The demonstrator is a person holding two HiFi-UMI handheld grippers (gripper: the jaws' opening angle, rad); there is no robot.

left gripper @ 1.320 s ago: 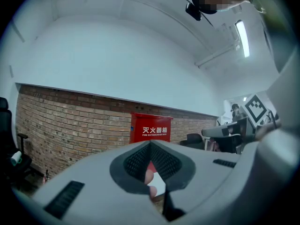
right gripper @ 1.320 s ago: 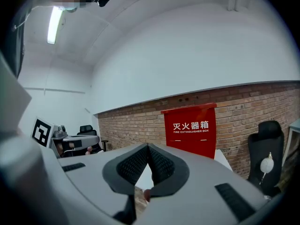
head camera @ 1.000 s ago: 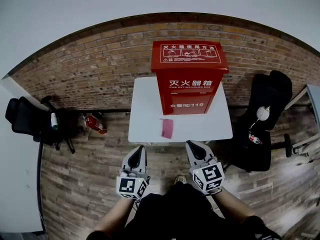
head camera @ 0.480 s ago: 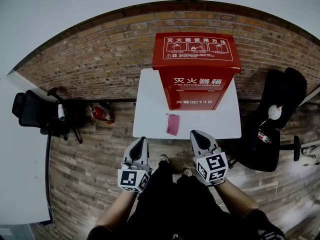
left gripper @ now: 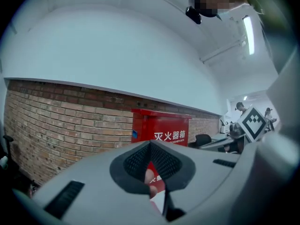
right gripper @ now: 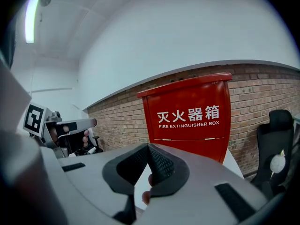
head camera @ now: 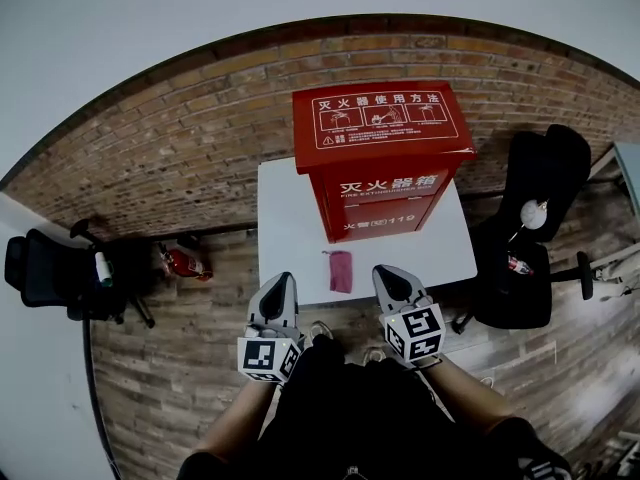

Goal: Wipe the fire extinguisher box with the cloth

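The cloth is lying on the surface, just ahead between the left claw and right claw, both hovering clenched, empty.

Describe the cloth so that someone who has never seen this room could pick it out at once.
Find the white table by the brick wall, with the tall red fire extinguisher box on it. On the tabletop in front of the box lies the cloth: small, pink, flat, the only other thing on the table.
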